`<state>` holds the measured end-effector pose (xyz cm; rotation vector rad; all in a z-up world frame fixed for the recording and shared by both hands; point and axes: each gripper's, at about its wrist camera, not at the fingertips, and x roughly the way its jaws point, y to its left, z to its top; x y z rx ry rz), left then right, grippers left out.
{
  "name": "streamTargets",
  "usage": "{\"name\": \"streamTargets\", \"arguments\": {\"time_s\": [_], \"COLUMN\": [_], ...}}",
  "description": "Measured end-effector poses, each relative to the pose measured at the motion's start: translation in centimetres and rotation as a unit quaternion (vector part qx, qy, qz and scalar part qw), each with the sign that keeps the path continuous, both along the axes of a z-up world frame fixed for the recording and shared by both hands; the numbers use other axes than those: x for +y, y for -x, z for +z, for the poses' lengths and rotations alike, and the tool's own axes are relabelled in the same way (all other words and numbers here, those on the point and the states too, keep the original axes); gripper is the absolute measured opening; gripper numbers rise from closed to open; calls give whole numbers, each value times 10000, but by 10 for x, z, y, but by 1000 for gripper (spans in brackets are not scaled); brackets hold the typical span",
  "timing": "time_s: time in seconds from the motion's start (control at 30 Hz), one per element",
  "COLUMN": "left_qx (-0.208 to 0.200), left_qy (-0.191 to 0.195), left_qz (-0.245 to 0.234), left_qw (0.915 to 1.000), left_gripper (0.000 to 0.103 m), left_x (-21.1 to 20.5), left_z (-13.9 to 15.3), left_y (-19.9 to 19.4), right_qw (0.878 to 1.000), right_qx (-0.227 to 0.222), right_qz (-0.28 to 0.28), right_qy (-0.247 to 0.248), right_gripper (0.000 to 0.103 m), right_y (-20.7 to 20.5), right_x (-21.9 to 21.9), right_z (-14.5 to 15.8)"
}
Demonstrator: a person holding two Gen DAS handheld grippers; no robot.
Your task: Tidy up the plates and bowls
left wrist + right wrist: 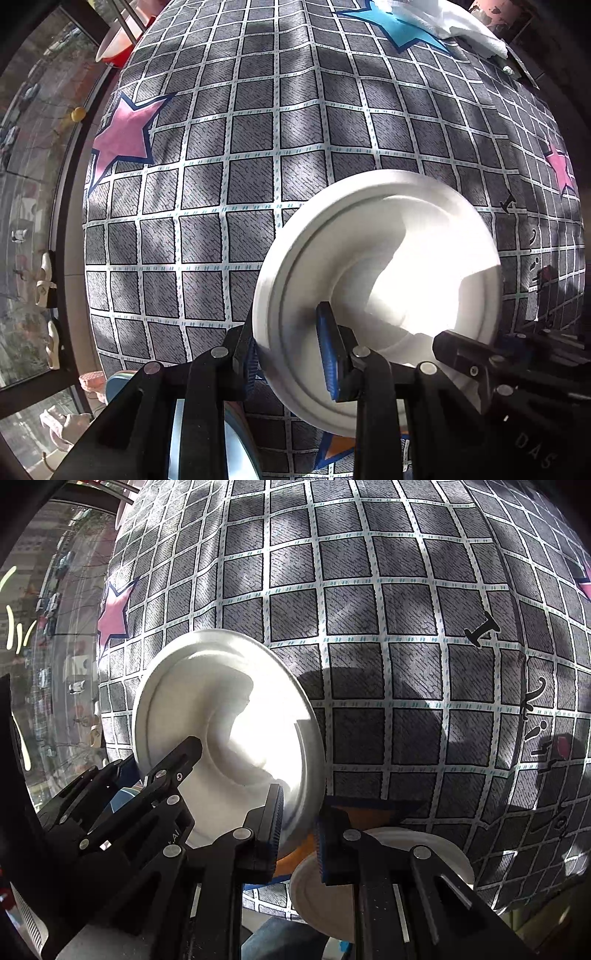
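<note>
Plate — a round white ceramic plate [376, 291], rigid, glazed, likely slippery and breakable — is best pinched at its rim. Left gripper [291, 354] clamps that rim between blue pads; right gripper [298, 827] grips the opposite edge. It hangs tilted above the grey checked tablecloth [221, 166], with another white plate [332, 890] below.

A grey checked cloth [258, 155] with pink and blue stars is covering the table, and sunlight is falling across it in bright patches and soft shadows. A window [29, 155] is running along the left, showing trees and parked cars outside. White fabric [461, 26] is lying at the far edge.
</note>
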<state>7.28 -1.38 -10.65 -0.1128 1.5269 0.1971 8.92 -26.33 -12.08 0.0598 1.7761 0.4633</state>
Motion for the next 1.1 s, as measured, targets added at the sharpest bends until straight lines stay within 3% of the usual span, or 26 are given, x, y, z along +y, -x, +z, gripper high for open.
{"name": "streamTargets", "arguments": {"time_s": [0.57, 1.1], "left_qx": [-249, 67], "left_qy": [73, 342], "left_qz": [-594, -1454], "left_qw": [9979, 9888], "left_gripper": [31, 31], "left_x": [-47, -94], "left_z": [41, 21], "left_y": [33, 46], "right_qw": [9985, 9953], "right_qx": [-306, -289], "right_qz": [-449, -825], "right_qy": [-18, 412], "right_gripper": [17, 17], "right_y": [31, 61], "right_x": [-90, -149], "right_z": [45, 38]}}
